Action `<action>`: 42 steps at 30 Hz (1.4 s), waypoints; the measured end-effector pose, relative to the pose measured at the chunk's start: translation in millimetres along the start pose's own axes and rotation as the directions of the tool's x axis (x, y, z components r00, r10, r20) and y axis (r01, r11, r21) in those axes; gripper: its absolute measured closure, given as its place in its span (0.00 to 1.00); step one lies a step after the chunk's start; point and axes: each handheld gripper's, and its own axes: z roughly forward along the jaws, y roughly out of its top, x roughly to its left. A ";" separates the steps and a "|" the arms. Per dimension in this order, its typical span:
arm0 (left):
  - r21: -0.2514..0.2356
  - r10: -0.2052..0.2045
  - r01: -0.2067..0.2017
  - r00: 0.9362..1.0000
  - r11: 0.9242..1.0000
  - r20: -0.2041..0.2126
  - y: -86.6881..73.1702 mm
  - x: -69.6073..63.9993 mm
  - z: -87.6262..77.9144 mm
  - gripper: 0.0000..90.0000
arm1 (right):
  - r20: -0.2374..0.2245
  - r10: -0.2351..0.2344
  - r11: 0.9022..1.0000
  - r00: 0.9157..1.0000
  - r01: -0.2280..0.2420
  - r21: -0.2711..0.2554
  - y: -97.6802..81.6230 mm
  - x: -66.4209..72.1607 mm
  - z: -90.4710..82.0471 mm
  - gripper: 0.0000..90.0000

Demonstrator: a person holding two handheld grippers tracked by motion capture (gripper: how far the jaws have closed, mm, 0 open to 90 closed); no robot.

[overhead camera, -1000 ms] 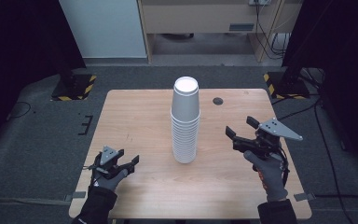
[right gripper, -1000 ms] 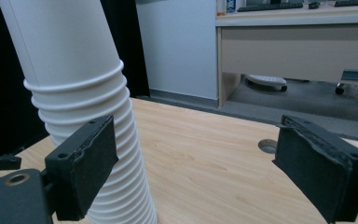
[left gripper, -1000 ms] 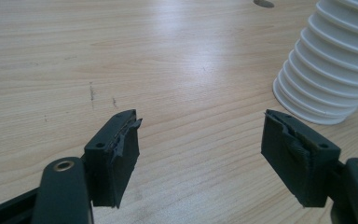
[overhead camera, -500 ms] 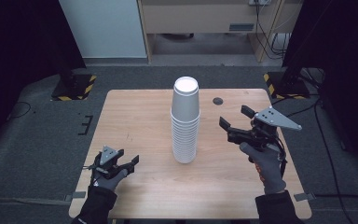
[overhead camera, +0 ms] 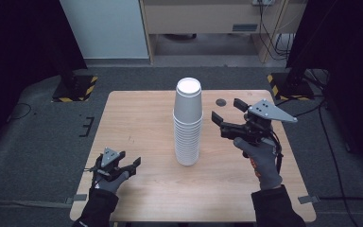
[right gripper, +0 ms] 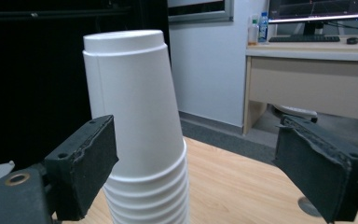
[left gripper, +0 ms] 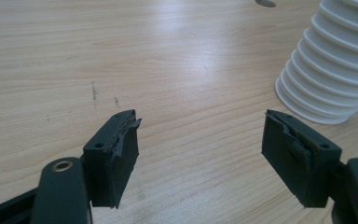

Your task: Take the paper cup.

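We see a tall stack of white cups (overhead camera: 188, 124), upside down, ribbed with rims, mid-counter (overhead camera: 137, 118). Our right gripper (overhead camera: 228, 116) hovers just right of it, fingers wide. Our left gripper (overhead camera: 128, 168) rests near-left, fingers wide.

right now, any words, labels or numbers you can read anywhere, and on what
None can be read.
Cup stack: plain white, no print.
Monitor in the right gripper view: lines on the screen, too small and blurred to read.
Bottles on the desk: labels too small to read.
Hazard-striped stand feet: yellow and black stripes, no words.
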 end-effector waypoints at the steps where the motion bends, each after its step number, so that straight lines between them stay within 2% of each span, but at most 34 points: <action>1: 0.000 0.000 0.000 1.000 1.000 0.000 0.1 0.0 0.0 0.29 | -0.004 0.000 1.000 1.000 0.000 0.000 0.6 0.9 1.1 0.14; 20: 0.002 0.001 -0.001 1.000 1.000 0.000 0.0 0.2 0.2 0.28 | -0.072 -0.021 1.000 0.997 0.021 0.002 5.6 25.4 29.8 0.14; 32: 0.003 0.005 -0.005 1.000 1.000 -0.004 -0.1 1.3 -0.2 0.28 | -0.080 -0.022 0.999 0.997 0.024 0.022 5.3 33.6 53.4 0.14; 42: 0.004 0.003 -0.003 1.000 1.000 -0.003 -0.3 1.1 -0.1 0.28 | -0.075 -0.021 0.999 0.997 0.024 0.038 0.1 34.1 71.7 0.14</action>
